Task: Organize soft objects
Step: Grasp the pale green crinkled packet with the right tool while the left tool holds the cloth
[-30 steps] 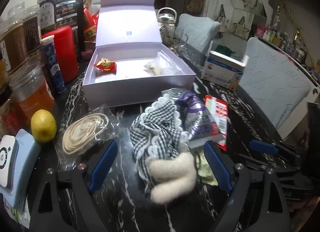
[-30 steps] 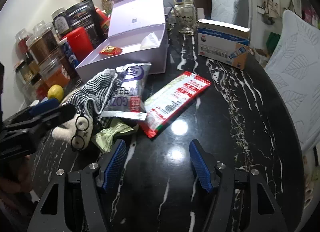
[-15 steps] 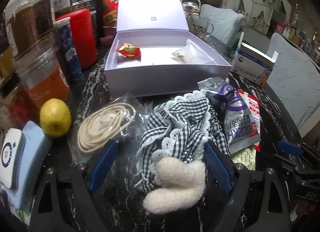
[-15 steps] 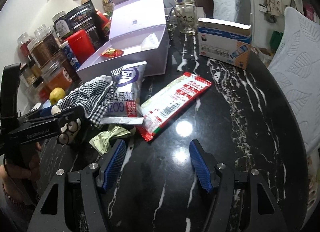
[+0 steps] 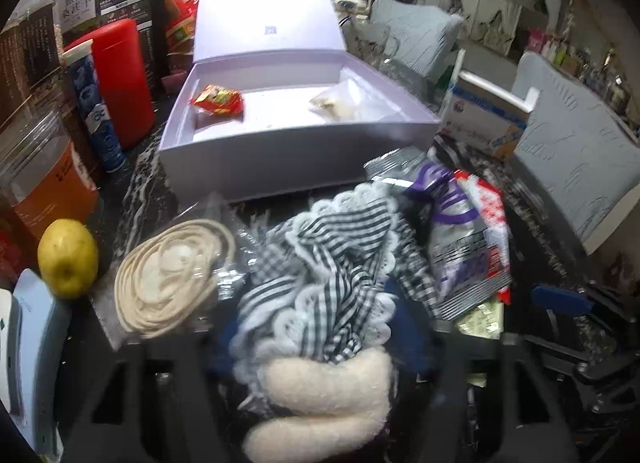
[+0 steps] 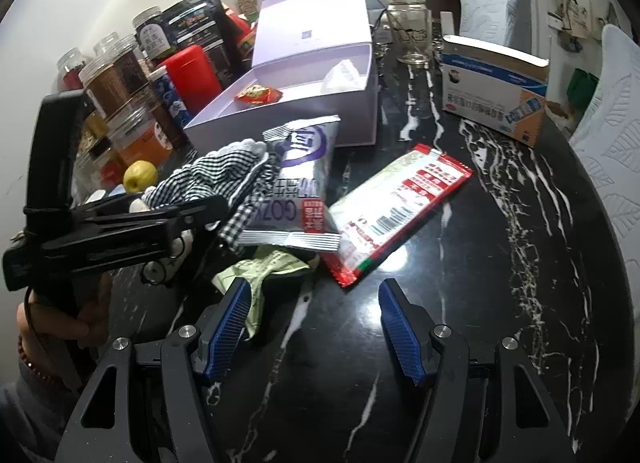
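A soft toy in a black-and-white checked dress (image 5: 328, 271) with white fleecy legs (image 5: 324, 395) lies on the black marble table; it also shows in the right wrist view (image 6: 216, 175). My left gripper (image 5: 320, 343) has closed around the toy, its blue pads mostly hidden by the cloth. Seen from the right wrist, its black fingers (image 6: 192, 215) clamp the dress. My right gripper (image 6: 316, 331) is open and empty above the table. A lavender box (image 5: 280, 167) stands open behind the toy, with a red snack packet (image 5: 218, 100) and a clear bag (image 5: 344, 105) inside.
A silver-purple snack bag (image 6: 298, 187), a red-white packet (image 6: 400, 207) and a green wrapper (image 6: 260, 271) lie beside the toy. A bagged coil of cord (image 5: 172, 275), a yellow fruit (image 5: 68, 257), jars and a red canister (image 5: 120, 79) crowd the left. A blue-white carton (image 6: 494, 91) stands far right.
My left gripper has moved forward over the toy and its fingers have closed in on the checked dress. The right gripper has stayed open and nearly still.
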A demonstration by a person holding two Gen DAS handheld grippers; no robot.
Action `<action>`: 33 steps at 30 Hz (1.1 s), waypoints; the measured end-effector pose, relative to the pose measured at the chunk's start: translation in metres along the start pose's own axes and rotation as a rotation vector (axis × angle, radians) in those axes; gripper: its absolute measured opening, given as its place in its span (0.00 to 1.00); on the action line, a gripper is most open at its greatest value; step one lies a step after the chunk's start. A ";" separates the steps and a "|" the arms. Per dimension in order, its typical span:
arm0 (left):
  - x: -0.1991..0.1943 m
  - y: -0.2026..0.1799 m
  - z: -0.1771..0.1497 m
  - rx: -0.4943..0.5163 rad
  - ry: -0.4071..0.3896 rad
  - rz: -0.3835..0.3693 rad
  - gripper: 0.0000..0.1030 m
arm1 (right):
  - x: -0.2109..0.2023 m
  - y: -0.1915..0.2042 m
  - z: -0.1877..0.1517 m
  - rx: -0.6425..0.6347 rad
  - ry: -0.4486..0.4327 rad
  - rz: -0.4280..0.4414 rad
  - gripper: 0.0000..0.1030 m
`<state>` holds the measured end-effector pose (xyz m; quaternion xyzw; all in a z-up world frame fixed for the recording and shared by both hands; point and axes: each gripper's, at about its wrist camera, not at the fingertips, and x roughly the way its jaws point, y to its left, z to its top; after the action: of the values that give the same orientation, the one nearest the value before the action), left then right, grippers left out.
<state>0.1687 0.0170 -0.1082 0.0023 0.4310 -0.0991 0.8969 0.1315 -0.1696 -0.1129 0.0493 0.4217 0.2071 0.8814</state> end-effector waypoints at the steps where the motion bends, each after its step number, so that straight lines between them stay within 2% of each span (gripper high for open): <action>1: -0.001 0.001 -0.001 0.000 -0.002 0.000 0.47 | 0.001 0.002 0.000 -0.003 0.002 0.005 0.65; 4: -0.007 0.006 -0.004 -0.030 -0.002 -0.011 0.45 | 0.003 0.008 0.001 -0.020 0.010 0.014 0.65; 8: -0.018 0.012 -0.014 -0.060 0.006 0.032 0.45 | 0.008 0.016 0.004 -0.037 0.021 0.016 0.65; 13: -0.038 0.016 -0.036 -0.086 0.023 0.033 0.44 | 0.019 0.023 0.009 -0.062 0.034 -0.054 0.65; 17: -0.049 0.020 -0.051 -0.087 0.030 0.070 0.45 | 0.027 0.027 0.014 -0.067 0.038 -0.058 0.65; 20: -0.050 0.025 -0.055 -0.087 0.020 0.036 0.45 | 0.036 0.035 0.015 -0.086 0.057 -0.069 0.65; 22: -0.049 0.027 -0.055 -0.097 0.017 0.021 0.45 | 0.041 0.039 0.015 -0.099 0.070 -0.077 0.72; 23: -0.048 0.028 -0.055 -0.099 0.018 0.015 0.45 | 0.043 0.041 0.015 -0.105 0.077 -0.071 0.80; 24: -0.046 0.029 -0.054 -0.101 0.018 0.010 0.45 | 0.044 0.043 0.015 -0.109 0.077 -0.070 0.82; 27: -0.041 0.029 -0.054 -0.112 0.023 -0.008 0.47 | 0.048 0.047 0.015 -0.121 0.080 -0.090 0.82; 31: -0.035 0.028 -0.056 -0.108 0.026 -0.026 0.56 | 0.049 0.049 0.012 -0.140 0.072 -0.117 0.81; 33: -0.034 0.025 -0.056 -0.090 0.019 -0.012 0.58 | 0.048 0.052 0.008 -0.168 0.061 -0.145 0.73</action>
<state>0.1087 0.0528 -0.1191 -0.0395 0.4432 -0.0850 0.8915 0.1482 -0.1020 -0.1290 -0.0618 0.4319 0.1791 0.8818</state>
